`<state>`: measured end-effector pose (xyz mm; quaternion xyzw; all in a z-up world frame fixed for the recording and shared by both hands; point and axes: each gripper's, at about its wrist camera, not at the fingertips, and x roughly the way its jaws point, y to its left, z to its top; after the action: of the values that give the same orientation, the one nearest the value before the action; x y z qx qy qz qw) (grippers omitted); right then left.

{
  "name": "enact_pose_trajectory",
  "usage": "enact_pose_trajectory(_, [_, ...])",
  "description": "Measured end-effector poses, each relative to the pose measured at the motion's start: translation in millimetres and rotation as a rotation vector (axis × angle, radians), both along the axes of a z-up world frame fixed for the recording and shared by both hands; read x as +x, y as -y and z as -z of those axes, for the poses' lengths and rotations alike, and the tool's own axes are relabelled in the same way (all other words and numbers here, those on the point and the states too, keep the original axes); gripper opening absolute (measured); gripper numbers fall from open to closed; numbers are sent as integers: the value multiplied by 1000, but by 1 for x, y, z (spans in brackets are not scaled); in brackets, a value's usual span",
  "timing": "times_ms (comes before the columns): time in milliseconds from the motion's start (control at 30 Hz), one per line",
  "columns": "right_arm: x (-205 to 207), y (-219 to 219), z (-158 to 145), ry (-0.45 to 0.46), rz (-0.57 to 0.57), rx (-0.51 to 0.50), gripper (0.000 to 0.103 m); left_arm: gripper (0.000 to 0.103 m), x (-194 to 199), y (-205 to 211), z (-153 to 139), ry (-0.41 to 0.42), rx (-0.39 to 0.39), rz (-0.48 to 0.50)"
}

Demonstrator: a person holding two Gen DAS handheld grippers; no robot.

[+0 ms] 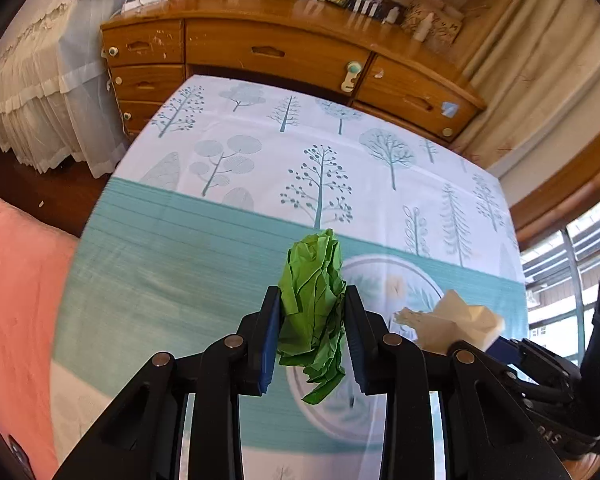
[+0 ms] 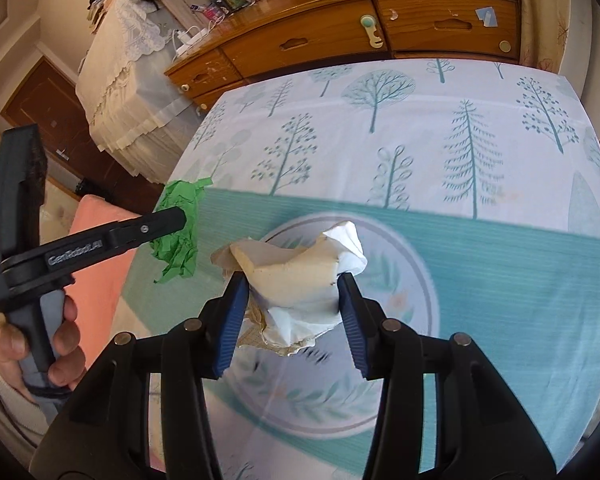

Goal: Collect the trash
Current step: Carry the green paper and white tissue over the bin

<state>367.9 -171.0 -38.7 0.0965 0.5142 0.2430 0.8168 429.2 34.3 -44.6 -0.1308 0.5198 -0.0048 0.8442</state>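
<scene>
left wrist view: the left gripper (image 1: 312,308) has its jaws pinching a green wad (image 1: 314,300) of crumpled paper, pads pressed into its sides. the wad hangs between the fingers above the cloth (image 1: 220,152), apparently clear of it, with a loose tail dangling below the pads. that tail is the weak point, i judge: the grip sits on the upper half, so carry it gently and without swinging or the paper may slide out. at the right edge a beige wad (image 1: 456,320) shows, held by the other tool. no bin is in view here.

right wrist view: the right gripper (image 2: 292,280) has its jaws clamped on the beige wad (image 2: 296,276), a wider lump of beige and white paper that bulges above and below the pads. it sits over the round motif on the cloth (image 2: 500,240), seemingly lifted off it. to the left a hand (image 2: 40,344) holds the left gripper (image 2: 180,216), the green wad (image 2: 180,232) at its tip near the table's edge. both pieces are caught; the step now, as i read it, is the carry to a bin. keep both squeezes firm, keep the tools apart so the wads do not snag each other, and let go only once over the bin.
</scene>
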Motion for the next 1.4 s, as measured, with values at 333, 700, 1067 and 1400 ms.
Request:
enact_pose_trajectory(333, [-158, -29, -32, 13, 37, -11, 42, 30, -187, -31, -51, 101, -16, 66])
enact_pose_trajectory(700, [-353, -61, -15, -19, 125, -2, 42, 30, -375, -65, -37, 77, -13, 176])
enact_pose_trajectory(1067, [-453, -69, 44, -115, 127, -94, 42, 30, -462, -54, 30, -58, -15, 176])
enact_pose_trajectory(1400, [-447, -64, 139, -123, 80, -212, 42, 30, -460, -39, 145, -117, -108, 81])
